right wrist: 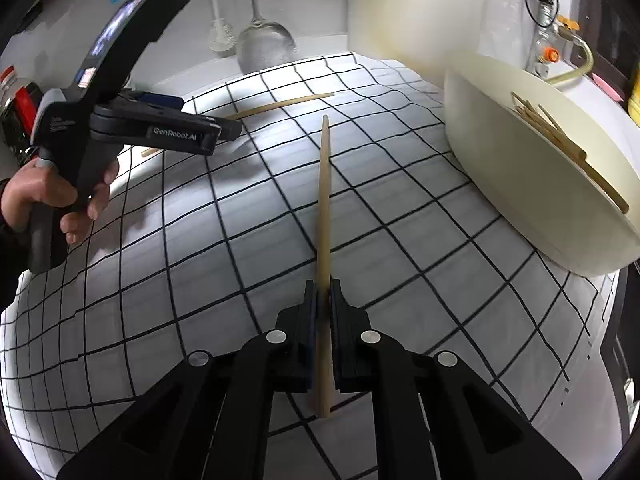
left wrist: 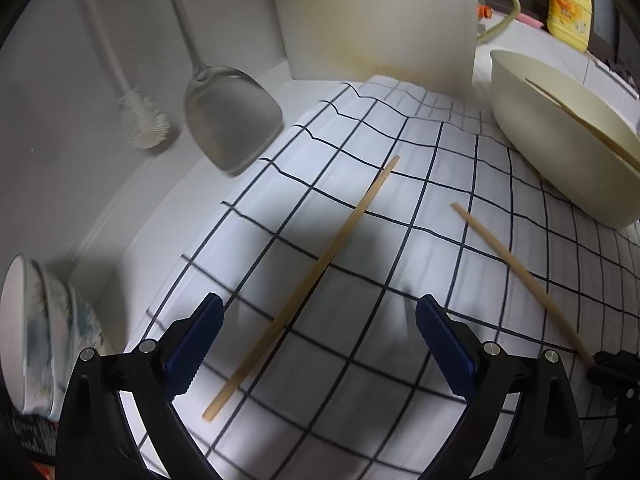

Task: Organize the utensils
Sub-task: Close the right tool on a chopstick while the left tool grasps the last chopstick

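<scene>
**Chopstick clamped, another lying loose**

Checked cloth (right wrist: 400,216) spread over the surface. Cream tub (right wrist: 532,184) at its right edge, chopsticks inside. Left gripper (left wrist: 320,344): jaws wide above a loose chopstick (left wrist: 320,264). Right gripper (right wrist: 323,308): jaws closed tight on a second chopstick (right wrist: 325,200).

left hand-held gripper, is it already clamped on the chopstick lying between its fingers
No, the left hand-held gripper stands wide open, and the chopstick lies loose on the checked cloth between its fingers.
</scene>
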`<act>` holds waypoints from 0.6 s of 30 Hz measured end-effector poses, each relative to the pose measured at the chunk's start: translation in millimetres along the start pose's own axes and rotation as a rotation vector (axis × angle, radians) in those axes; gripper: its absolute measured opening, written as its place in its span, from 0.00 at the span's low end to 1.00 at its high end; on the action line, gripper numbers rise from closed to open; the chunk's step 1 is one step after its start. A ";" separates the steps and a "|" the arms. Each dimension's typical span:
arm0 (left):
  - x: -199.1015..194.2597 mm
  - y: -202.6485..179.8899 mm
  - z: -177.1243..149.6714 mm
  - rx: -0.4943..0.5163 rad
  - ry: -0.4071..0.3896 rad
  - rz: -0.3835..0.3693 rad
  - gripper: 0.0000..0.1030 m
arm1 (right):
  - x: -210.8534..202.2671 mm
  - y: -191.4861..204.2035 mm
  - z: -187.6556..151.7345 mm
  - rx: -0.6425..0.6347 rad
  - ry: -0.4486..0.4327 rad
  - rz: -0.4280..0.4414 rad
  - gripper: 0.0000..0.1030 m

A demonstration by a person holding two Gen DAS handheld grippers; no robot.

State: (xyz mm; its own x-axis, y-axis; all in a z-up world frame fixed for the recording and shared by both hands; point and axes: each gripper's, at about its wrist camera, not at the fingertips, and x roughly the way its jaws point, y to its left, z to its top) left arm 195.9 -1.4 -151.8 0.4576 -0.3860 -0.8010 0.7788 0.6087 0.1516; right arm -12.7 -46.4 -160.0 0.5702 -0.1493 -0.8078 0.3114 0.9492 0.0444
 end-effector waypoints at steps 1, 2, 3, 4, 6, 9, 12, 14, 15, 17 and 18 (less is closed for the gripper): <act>3.1 0.5 0.8 0.003 0.007 -0.006 0.92 | 0.5 -1.6 0.7 0.006 0.001 -0.001 0.06; 6.4 0.7 1.6 0.006 0.013 -0.017 0.92 | 0.3 -2.9 0.5 0.014 0.001 -0.001 0.06; 9.4 0.8 2.1 0.009 0.017 -0.029 0.92 | 1.2 -3.8 0.5 0.017 0.000 -0.002 0.06; 10.9 0.5 1.8 0.012 0.021 -0.034 0.92 | 1.0 -3.7 0.0 0.017 0.000 -0.004 0.06; 12.0 1.6 3.2 0.006 0.017 -0.054 0.89 | 0.0 -4.5 -0.9 0.020 0.000 -0.004 0.06; 13.7 5.8 6.2 -0.018 0.024 -0.115 0.82 | -1.8 -4.5 -2.6 0.026 -0.002 -0.003 0.06; 11.7 4.0 6.1 -0.014 0.013 -0.155 0.70 | -0.2 -4.6 -0.5 0.025 0.000 -0.004 0.06; 9.7 1.6 5.2 -0.008 0.002 -0.177 0.59 | -0.3 -4.1 -0.5 0.029 0.002 -0.002 0.06; 8.5 -0.6 4.9 0.002 -0.003 -0.184 0.57 | -0.4 -3.9 -0.4 0.031 0.003 -0.001 0.06; 5.9 -3.7 4.5 0.012 -0.006 -0.196 0.43 | -0.5 -4.9 -0.8 0.032 0.001 0.000 0.06; 4.8 -5.3 4.7 0.015 -0.008 -0.201 0.34 | -0.5 -4.5 -1.0 0.031 0.000 -0.001 0.06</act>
State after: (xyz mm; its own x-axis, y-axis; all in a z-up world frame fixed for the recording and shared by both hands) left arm 195.9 -9.8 -153.7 0.2954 -0.5040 -0.8116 0.8613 0.5081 -0.0021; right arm -15.2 -50.4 -160.3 0.5701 -0.1498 -0.8078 0.3351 0.9401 0.0621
